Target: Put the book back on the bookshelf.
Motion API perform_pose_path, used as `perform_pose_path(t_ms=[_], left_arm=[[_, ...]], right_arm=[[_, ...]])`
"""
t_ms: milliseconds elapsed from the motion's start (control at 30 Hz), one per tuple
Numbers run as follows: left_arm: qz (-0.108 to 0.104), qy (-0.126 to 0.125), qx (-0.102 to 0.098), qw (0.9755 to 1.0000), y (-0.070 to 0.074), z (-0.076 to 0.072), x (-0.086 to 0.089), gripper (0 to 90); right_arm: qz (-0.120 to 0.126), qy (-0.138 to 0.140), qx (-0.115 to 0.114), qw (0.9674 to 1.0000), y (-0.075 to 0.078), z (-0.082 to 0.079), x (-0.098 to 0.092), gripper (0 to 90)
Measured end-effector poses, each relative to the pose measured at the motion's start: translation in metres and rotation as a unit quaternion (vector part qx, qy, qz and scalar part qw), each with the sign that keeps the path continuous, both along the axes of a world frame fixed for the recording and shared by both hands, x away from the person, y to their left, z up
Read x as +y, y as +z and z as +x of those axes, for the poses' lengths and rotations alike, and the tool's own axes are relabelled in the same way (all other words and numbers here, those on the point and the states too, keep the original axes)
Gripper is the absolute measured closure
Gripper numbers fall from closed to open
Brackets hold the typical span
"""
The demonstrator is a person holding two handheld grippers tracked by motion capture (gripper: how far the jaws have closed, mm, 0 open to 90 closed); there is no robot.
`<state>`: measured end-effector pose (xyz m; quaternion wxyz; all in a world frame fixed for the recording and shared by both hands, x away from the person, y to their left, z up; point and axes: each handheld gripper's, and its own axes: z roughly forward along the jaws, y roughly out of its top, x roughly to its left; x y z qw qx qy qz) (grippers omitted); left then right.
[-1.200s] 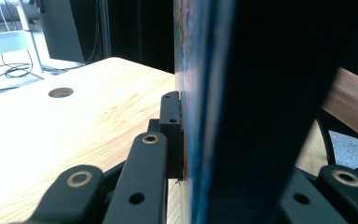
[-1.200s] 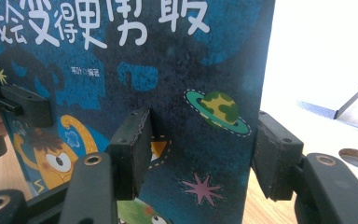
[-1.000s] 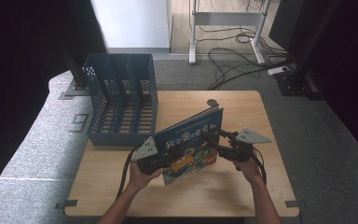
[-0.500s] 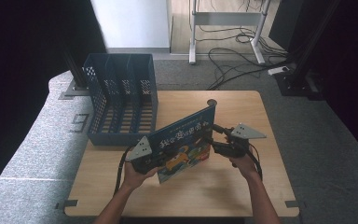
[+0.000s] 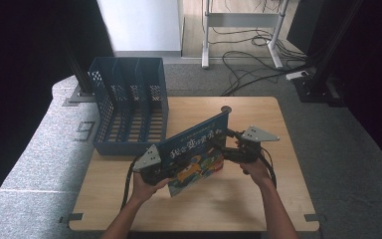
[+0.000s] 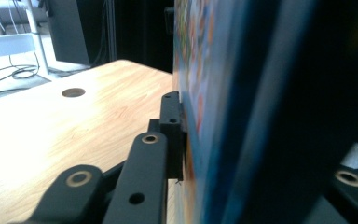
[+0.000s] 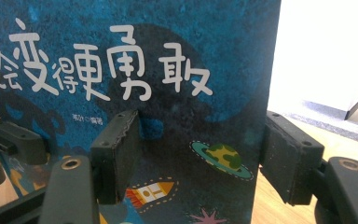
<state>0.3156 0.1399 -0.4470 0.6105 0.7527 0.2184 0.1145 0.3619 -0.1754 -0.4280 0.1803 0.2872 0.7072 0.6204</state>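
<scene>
A blue picture book (image 5: 194, 152) with white characters on its cover stands tilted on its lower edge on the wooden table (image 5: 258, 199). My left gripper (image 5: 165, 172) is shut on the book's lower left part. In the left gripper view its pad (image 6: 171, 122) presses flat on the cover (image 6: 223, 93); its jaws have just eased slightly wider and still hold the book. My right gripper (image 5: 220, 143) is at the book's right end, and its jaws have just been opening. In the right gripper view its pads (image 7: 121, 147) stand apart in front of the cover (image 7: 168, 56) without pressing on it.
A blue perforated file rack (image 5: 129, 107) with several slots stands at the table's back left, close behind the book. A round hole (image 5: 225, 109) lies at the table's far edge. Cables and desk legs (image 5: 206, 35) are on the floor beyond.
The right gripper's jaws have spread wider and that hand has drawn slightly away from the book. The book stays tilted in the left gripper, which has kept its place.
</scene>
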Motion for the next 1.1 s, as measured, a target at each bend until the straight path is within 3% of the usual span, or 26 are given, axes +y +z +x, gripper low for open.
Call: perform_pose_path(t_ms=[100, 300, 567, 833, 1100], left_arm=[[-0.014, -0.002, 0.009, 0.9999, 0.001, 0.001, -0.001, 74.7], [-0.030, 0.018, 0.006, 0.9994, 0.000, -0.001, -0.004, 75.5], [-0.019, 0.030, -0.017, 0.9992, 0.001, -0.006, -0.007, 81.7], [-0.022, 0.046, -0.006, 0.9987, 0.003, -0.008, -0.010, 82.1], [-0.028, 0.052, -0.010, 0.9982, 0.007, -0.009, -0.013, 82.4]], right_arm=[[0.001, 0.000, 0.002, 1.0000, 0.000, -0.001, -0.001, 32.8], [0.000, 0.000, 0.000, 1.0000, 0.000, -0.002, -0.001, 32.9], [-0.001, -0.002, 0.000, 1.0000, 0.000, -0.002, -0.002, 33.6], [0.005, -0.018, 0.011, 0.9998, -0.009, -0.008, -0.013, 34.1], [0.019, -0.040, 0.023, 0.9988, -0.021, -0.021, -0.037, 34.8]])
